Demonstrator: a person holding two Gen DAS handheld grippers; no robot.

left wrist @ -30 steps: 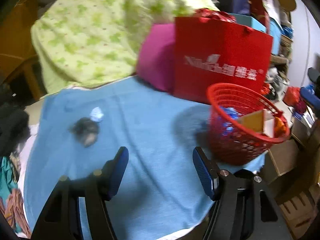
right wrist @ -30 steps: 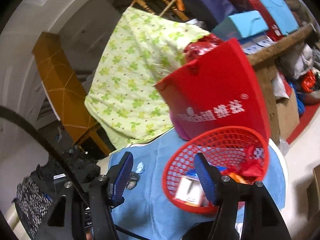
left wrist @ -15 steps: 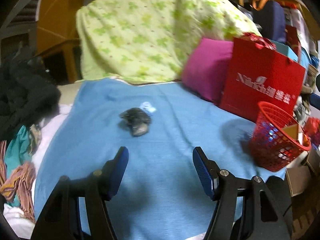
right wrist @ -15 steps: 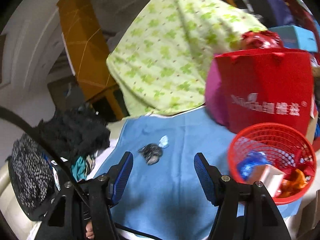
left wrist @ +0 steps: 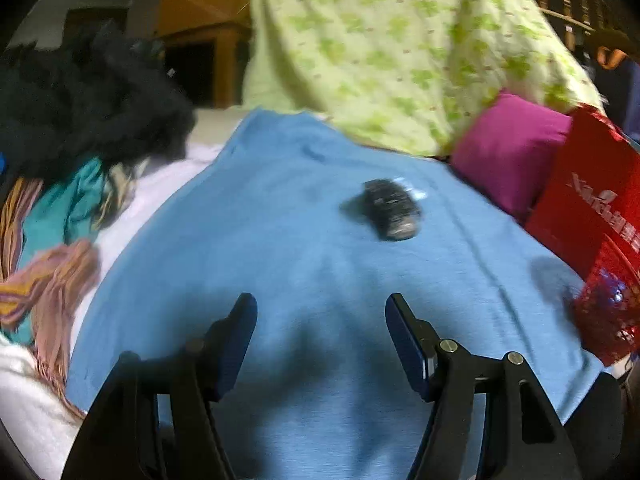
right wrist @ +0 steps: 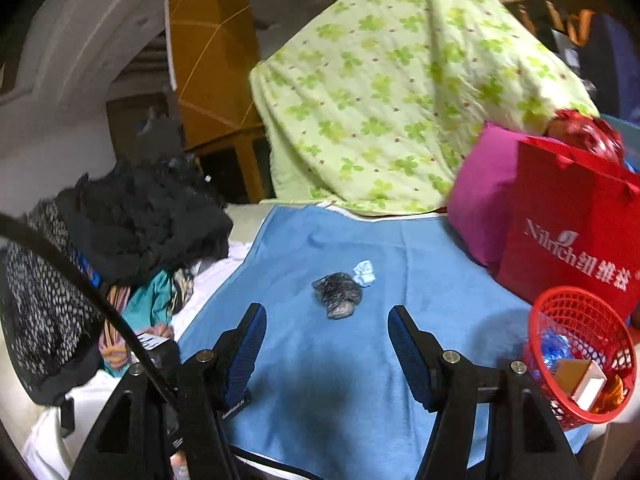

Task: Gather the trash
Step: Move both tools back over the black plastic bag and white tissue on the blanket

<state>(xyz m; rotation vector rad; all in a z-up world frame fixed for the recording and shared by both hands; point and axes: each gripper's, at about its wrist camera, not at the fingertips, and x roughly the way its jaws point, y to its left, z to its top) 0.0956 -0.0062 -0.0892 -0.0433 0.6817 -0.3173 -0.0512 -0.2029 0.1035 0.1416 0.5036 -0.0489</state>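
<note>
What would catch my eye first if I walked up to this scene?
Probably the big green clover-print quilt heaped at the back, and the bright red gift bag on the right beside a magenta pillow. Then the red mesh basket at the blue blanket's right edge, and the dark crumpled wrapper mid-blanket.

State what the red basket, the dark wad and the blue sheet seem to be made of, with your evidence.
Basket: plastic, probably; glossy red open lattice with a moulded rim.
Dark wad: likely crumpled film or foil wrapper; creased, with grey glints. Uncertain.
Blue sheet: woven or knitted cloth, matte, with soft folds and no shine.
</note>
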